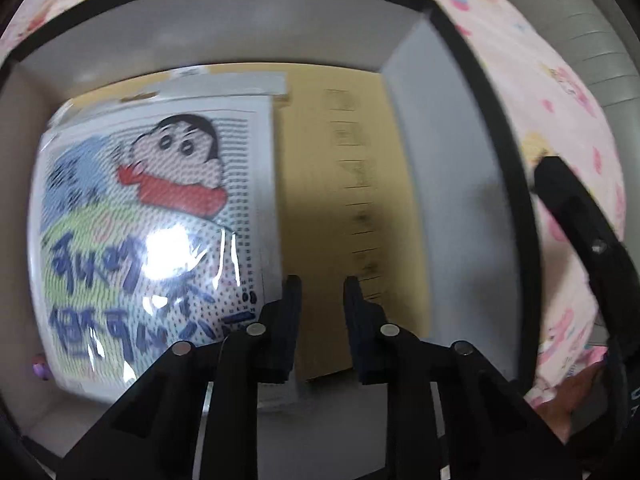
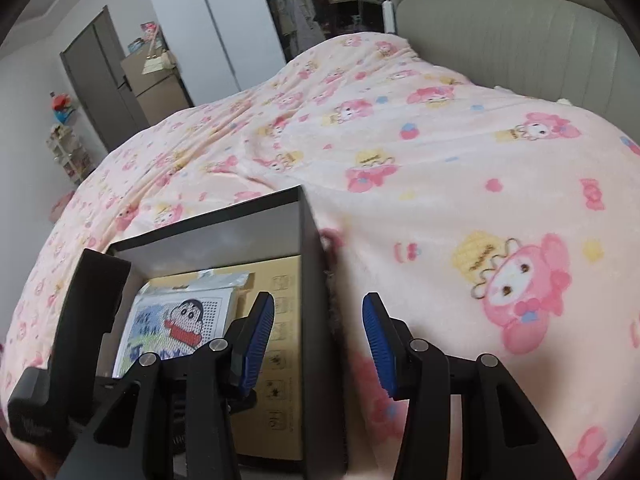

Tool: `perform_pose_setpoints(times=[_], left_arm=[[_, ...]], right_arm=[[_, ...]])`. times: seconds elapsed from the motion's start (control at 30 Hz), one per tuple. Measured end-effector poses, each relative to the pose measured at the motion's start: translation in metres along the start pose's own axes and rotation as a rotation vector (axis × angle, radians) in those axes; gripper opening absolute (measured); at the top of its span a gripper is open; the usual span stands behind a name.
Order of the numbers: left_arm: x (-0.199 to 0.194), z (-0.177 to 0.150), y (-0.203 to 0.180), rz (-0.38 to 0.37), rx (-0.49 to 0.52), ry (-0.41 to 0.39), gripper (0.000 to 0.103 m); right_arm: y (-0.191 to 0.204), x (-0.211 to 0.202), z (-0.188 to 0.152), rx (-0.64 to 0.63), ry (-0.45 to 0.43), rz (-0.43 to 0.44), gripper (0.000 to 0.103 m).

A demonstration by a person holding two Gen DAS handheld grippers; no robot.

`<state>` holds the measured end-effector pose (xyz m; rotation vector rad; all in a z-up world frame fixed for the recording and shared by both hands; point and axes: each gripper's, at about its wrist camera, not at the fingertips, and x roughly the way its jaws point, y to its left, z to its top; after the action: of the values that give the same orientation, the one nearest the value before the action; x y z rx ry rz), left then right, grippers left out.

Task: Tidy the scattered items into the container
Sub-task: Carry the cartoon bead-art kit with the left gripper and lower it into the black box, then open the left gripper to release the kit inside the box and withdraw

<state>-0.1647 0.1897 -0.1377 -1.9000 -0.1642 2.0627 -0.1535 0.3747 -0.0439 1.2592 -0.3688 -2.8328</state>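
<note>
**Both grippers empty above the box on the bed**

The left gripper (image 1: 318,286) points steeply down into the container (image 1: 404,128), a black-rimmed box with pale inner walls. Its two dark fingers stand a narrow gap apart with nothing between them; through the gap shows only the brown cardboard sheet (image 1: 340,184) lying on the box floor. No earlier picture is at hand to compare against.

In the left wrist view, a flat packet with a cartoon boy printed on it (image 1: 152,220), wrapped in glossy film, lies in the box toward 9 o'clock from the fingertips, partly overlapping the cardboard. A second pale flat packet (image 1: 216,84) peeks out from under it at about 11 o'clock. A small purple object (image 1: 40,370) sits at the packet's lower left corner; it is too blurred to name.

The right gripper (image 2: 318,344) hangs over the right wall of the box, its blue-padded fingers (image 2: 260,344) about half open and holding nothing. From it, the cartoon packet lies at 9 o'clock and the left gripper's black body at 8 o'clock. The pink blanket (image 2: 440,184) with cartoon figures spreads from 12 to 4 o'clock, with a pale padded headboard (image 2: 520,40) at 1 o'clock.
</note>
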Motion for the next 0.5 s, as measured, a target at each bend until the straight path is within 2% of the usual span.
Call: perform_pose_setpoints(times=[0.1, 0.17, 0.2, 0.27, 0.33, 0.4, 0.43, 0.5], left_arm=[[-0.024, -0.014, 0.021, -0.087, -0.008, -0.039, 0.023], [-0.048, -0.024, 0.034, -0.042, -0.013, -0.122, 0.030], [-0.061, -0.030, 0.042, -0.009, -0.016, -0.170, 0.030], [-0.075, -0.038, 0.057, 0.019, -0.044, -0.208, 0.033], [-0.080, -0.030, 0.071, 0.071, -0.091, -0.194, 0.040], [-0.074, -0.026, 0.086, 0.131, -0.126, -0.177, 0.041], [-0.073, -0.025, 0.090, 0.140, -0.136, -0.174, 0.041], [-0.069, -0.012, 0.095, 0.135, -0.161, -0.172, 0.042]], right_arm=[[0.011, 0.000, -0.001, -0.041, 0.005, 0.075, 0.043], [0.018, 0.000, -0.002, -0.064, 0.014, 0.103, 0.043], [0.023, 0.000, -0.002, -0.078, 0.023, 0.106, 0.043], [0.034, 0.010, 0.002, -0.117, 0.077, 0.104, 0.044], [0.048, 0.022, 0.005, -0.146, 0.150, 0.111, 0.045], [0.059, 0.035, 0.006, -0.133, 0.223, 0.185, 0.048], [0.064, 0.042, 0.006, -0.117, 0.262, 0.218, 0.054], [0.076, 0.056, 0.004, -0.122, 0.338, 0.257, 0.055]])
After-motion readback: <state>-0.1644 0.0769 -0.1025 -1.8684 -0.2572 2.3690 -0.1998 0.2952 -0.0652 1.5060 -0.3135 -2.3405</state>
